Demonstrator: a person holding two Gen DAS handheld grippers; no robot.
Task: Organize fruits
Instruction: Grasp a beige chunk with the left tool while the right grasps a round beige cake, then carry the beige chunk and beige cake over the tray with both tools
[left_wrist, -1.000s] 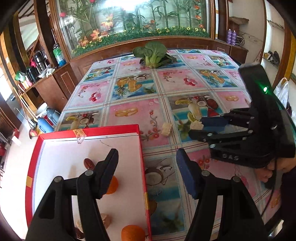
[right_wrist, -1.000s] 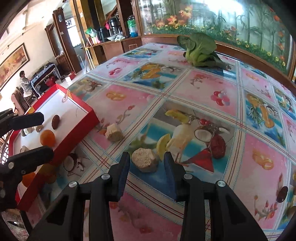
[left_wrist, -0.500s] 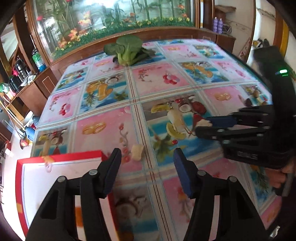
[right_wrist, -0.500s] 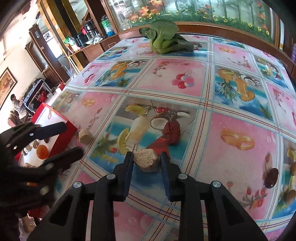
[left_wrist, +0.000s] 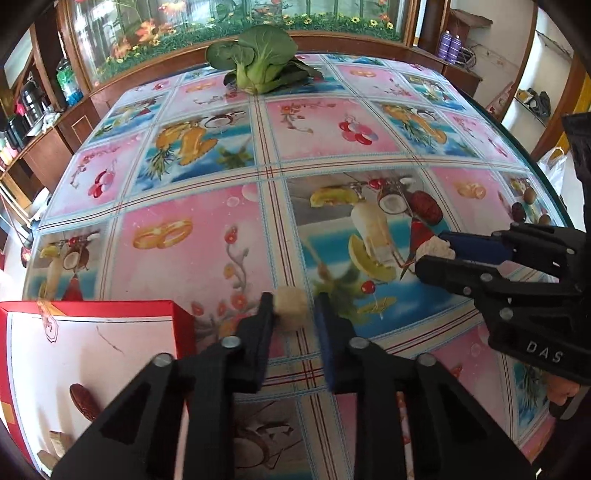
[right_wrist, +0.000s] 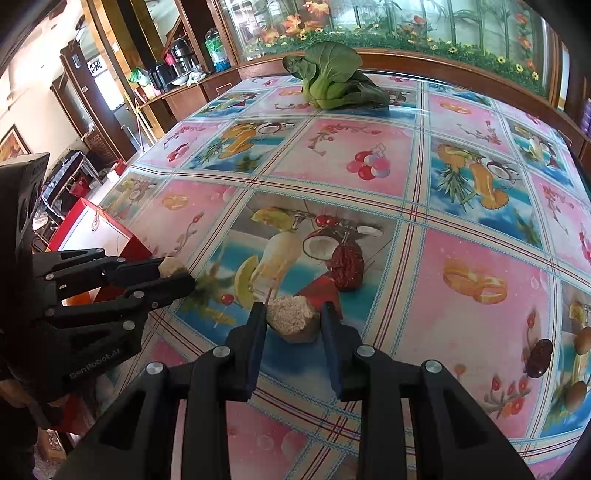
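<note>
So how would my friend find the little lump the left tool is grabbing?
Start at the red box at the near left of the fruit-print tablecloth. Just right of its corner, the left tool has its fingers around a small pale beige cube-like lump. The other lump, by the right tool, is bigger, rounder and crumbly-topped.

Each fisheye looks low and close along its own tongs across the tabletop (left_wrist: 332, 140) toward the leafy greens (left_wrist: 258, 62) at 12 o'clock. Both views share the middle tabletop and each other's tongs: right tongs (left_wrist: 428, 254) at 3 o'clock, left tongs (right_wrist: 177, 275) at 9.
</note>
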